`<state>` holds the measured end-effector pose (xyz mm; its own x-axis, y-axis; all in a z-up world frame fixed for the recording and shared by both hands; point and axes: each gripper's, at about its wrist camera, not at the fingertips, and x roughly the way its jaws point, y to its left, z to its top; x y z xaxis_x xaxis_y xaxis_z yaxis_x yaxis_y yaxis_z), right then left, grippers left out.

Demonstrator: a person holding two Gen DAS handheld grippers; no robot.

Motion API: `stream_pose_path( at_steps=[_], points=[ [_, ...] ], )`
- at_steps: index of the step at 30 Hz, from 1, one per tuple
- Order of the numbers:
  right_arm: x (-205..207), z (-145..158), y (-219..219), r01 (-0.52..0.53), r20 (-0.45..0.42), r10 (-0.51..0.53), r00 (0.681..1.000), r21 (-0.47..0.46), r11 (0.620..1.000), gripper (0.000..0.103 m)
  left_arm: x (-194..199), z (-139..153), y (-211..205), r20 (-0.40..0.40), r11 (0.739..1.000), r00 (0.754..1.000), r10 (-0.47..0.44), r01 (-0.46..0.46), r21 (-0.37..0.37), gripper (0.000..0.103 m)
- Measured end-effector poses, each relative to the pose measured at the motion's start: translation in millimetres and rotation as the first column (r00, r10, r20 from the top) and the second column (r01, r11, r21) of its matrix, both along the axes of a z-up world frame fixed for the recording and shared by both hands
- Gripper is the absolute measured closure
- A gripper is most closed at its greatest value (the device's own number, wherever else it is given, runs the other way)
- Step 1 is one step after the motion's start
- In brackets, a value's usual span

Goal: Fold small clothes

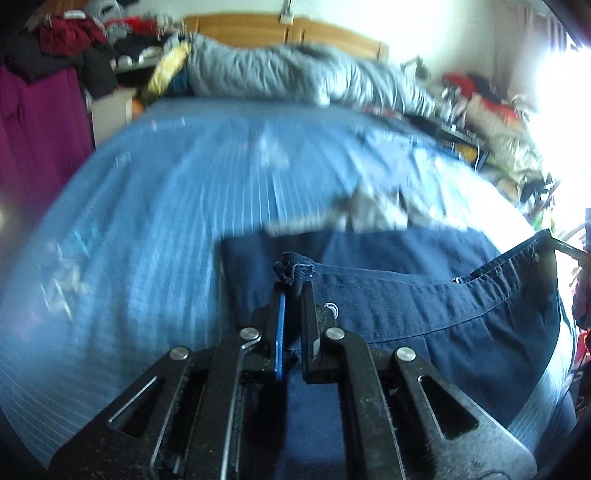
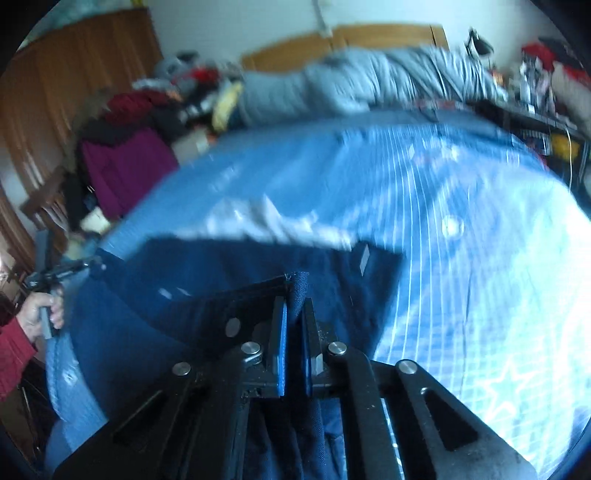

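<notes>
Left gripper [image 1: 293, 286] and right gripper [image 2: 294, 291] each pinch a waistband corner of the dark navy cotton shorts [image 1: 424, 314] above the blue striped bed [image 1: 166, 184]. Those shallow corner bites could slip, dropping the shorts crumpled.

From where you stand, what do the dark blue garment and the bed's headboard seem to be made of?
The dark blue garment looks like sturdy woven cotton, matte: visible stitching, a thick hemmed band, and it creases rather than drapes. The headboard looks like light wood or a wood-look board, smooth and orange-brown; blur hides any grain, so real wood or veneer stays open.
</notes>
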<state>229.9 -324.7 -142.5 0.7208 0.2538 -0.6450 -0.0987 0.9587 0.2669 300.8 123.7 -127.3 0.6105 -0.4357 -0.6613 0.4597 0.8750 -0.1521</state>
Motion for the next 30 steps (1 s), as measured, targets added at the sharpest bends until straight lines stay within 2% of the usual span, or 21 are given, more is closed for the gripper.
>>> stream_pose_path(
  at_steps=[3,6,8,12,14,16,17,20,23,26,28,30],
  points=[
    [12.0,23.9,-11.7,0.015,0.040,-0.017,0.999,0.045,0.999,0.096,20.0,16.0,-4.3,0.026,1.000,0.999,0.020,-0.021,0.019,0.098],
    [41.2,25.6,-27.8,0.044,0.041,-0.048,0.998,0.083,0.996,0.096,54.2,7.5,-17.3,0.015,0.997,0.999,0.037,-0.038,0.063,0.098],
    [64.2,16.8,-37.0,0.055,0.009,-0.056,0.998,0.104,0.993,0.096,74.1,-8.2,-27.3,-0.009,0.994,0.999,0.043,-0.041,0.104,0.098],
    [112.7,-30.9,-50.3,0.077,-0.122,-0.064,0.990,0.105,0.991,0.096,106.0,-51.5,-48.2,-0.075,0.983,0.996,0.057,-0.043,0.179,0.099],
    [126.9,-54.5,-56.5,0.094,-0.173,-0.076,0.982,0.098,0.991,0.096,117.1,-64.8,-48.6,-0.110,0.983,0.991,0.076,-0.056,0.174,0.099],
    [130.7,-70.6,-65.1,0.120,-0.199,-0.093,0.976,0.129,0.984,0.096,120.0,-71.5,-46.1,-0.128,0.983,0.988,0.091,-0.069,0.168,0.099],
    [131.2,-81.3,-69.6,0.134,-0.219,-0.099,0.971,0.153,0.979,0.096,118.3,-73.7,-45.3,-0.127,0.983,0.988,0.092,-0.070,0.168,0.099],
    [130.2,-99.3,-70.5,0.129,-0.253,-0.090,0.963,0.141,0.982,0.096,112.4,-68.2,-42.7,-0.106,0.985,0.990,0.092,-0.075,0.158,0.099],
    [132.6,-96.4,-75.5,0.128,-0.234,-0.091,0.968,0.146,0.981,0.097,113.9,-47.3,-40.1,-0.074,0.991,0.993,0.095,-0.087,0.104,0.099],
    [132.9,-80.8,-80.4,0.146,-0.189,-0.117,0.975,0.148,0.978,0.101,118.4,-30.8,-39.7,-0.028,0.990,0.994,0.109,-0.106,0.091,0.103],
    [133.3,-74.0,-90.3,0.176,-0.159,-0.154,0.975,0.134,0.975,0.103,127.1,-35.8,-38.1,-0.049,0.988,0.991,0.124,-0.119,0.098,0.103],
    [138.1,-82.8,-104.0,0.212,-0.186,-0.184,0.965,0.147,0.966,0.103,140.6,-62.5,-37.1,-0.123,0.982,0.983,0.138,-0.119,0.148,0.103]
  ],
)
